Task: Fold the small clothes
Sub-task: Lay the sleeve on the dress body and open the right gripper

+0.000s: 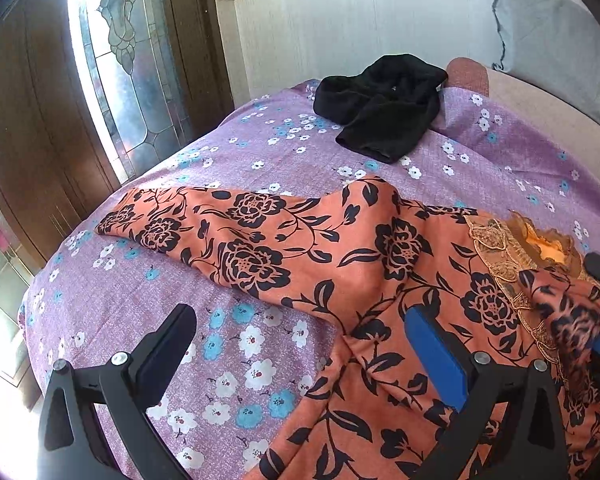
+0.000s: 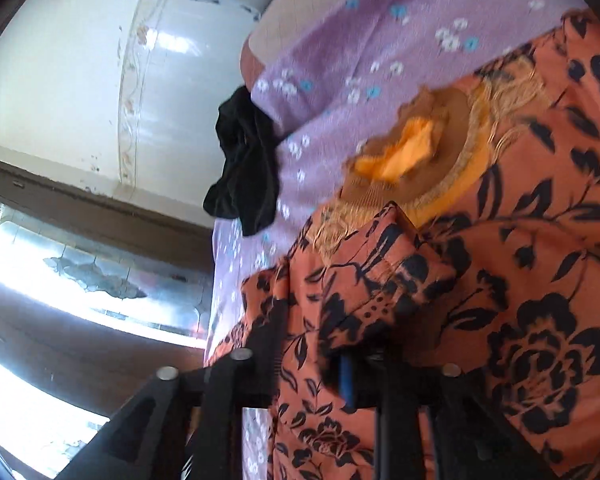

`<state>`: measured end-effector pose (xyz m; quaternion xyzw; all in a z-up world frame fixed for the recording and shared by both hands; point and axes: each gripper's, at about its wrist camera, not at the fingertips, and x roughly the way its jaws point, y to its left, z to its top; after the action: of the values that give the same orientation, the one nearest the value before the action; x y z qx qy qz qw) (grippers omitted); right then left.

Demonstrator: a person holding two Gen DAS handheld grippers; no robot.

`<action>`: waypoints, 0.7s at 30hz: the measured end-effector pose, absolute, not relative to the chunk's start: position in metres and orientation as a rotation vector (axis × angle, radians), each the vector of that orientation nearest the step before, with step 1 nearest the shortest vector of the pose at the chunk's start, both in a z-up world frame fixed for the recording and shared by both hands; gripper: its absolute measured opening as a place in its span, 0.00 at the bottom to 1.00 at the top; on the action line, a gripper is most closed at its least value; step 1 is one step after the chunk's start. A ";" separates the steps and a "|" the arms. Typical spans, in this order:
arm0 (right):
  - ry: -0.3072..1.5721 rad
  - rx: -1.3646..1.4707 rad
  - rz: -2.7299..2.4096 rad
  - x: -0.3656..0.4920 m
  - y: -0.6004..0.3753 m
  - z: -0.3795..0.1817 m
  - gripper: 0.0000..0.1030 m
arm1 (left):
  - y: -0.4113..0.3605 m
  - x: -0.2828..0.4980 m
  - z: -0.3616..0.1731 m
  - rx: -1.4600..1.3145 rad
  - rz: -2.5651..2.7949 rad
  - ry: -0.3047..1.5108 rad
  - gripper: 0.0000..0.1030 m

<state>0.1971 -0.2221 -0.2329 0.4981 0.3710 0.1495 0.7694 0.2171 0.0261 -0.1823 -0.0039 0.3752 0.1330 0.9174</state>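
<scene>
- Left gripper [image 1: 300,344]: fingers spread wide, gripping nothing. It hovers over the near edge of the bed; the blue-padded finger [image 1: 436,356] sits above the garment, the black one [image 1: 168,344] above bare sheet.
- Right gripper [image 2: 320,364]: clamped on a bunched fold of the garment, which drapes over the fingertips and hides them. From the left wrist view it shows as a blurred black shape at the right edge, near the neckline.
- Orange garment [image 1: 340,264]: lies on the bed, long axis running left to right, one sleeve [image 1: 172,220] stretched flat and pointing left towards the door. Thin, smooth fabric, orange with black rose-and-leaf print; ridged folds through the middle.
- Neckline [image 2: 432,160]: tan lace trim with scalloped edge, yellow lining inside.
- Bedsheet [image 1: 220,160]: purple, woven-looking, scattered white and blue flowers.
- Black garment [image 1: 380,104]: crumpled heap, matte, well apart at the far end of the bed.
- Door [image 1: 116,60]: dark wood frame, leaded patterned glass.
- Pillow [image 1: 552,36]: grey, leaning against the tiled wall.
</scene>
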 end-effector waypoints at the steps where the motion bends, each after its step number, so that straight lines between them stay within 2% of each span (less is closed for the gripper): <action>1: 0.778 1.087 0.350 0.189 -0.220 -0.229 0.79 | 0.025 0.217 -0.181 -0.011 0.262 0.764 1.00; 3: 0.712 1.083 0.375 0.179 -0.232 -0.215 0.81 | 0.023 0.215 -0.180 -0.019 0.225 0.755 1.00; 8: 0.687 0.943 0.330 0.143 -0.273 -0.180 0.81 | -0.003 0.214 -0.178 -0.065 0.002 0.762 1.00; 14: 0.723 0.884 0.120 0.098 -0.321 -0.185 0.80 | -0.061 0.196 -0.179 0.059 -0.177 0.700 1.00; 15: 0.743 0.904 0.069 0.097 -0.330 -0.191 0.78 | -0.071 0.194 -0.183 0.070 -0.211 0.711 1.00; 19: 0.770 1.080 0.006 0.095 -0.366 -0.217 0.49 | -0.107 0.193 -0.199 0.152 -0.255 0.745 1.00; 21: 0.797 1.106 -0.029 0.095 -0.379 -0.222 0.48 | -0.120 0.197 -0.206 0.183 -0.241 0.749 1.00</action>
<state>0.0952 -0.3793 -0.2222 0.5112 0.3685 -0.0134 0.7763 0.1973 -0.1204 -0.2059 0.0891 0.3644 -0.1173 0.9195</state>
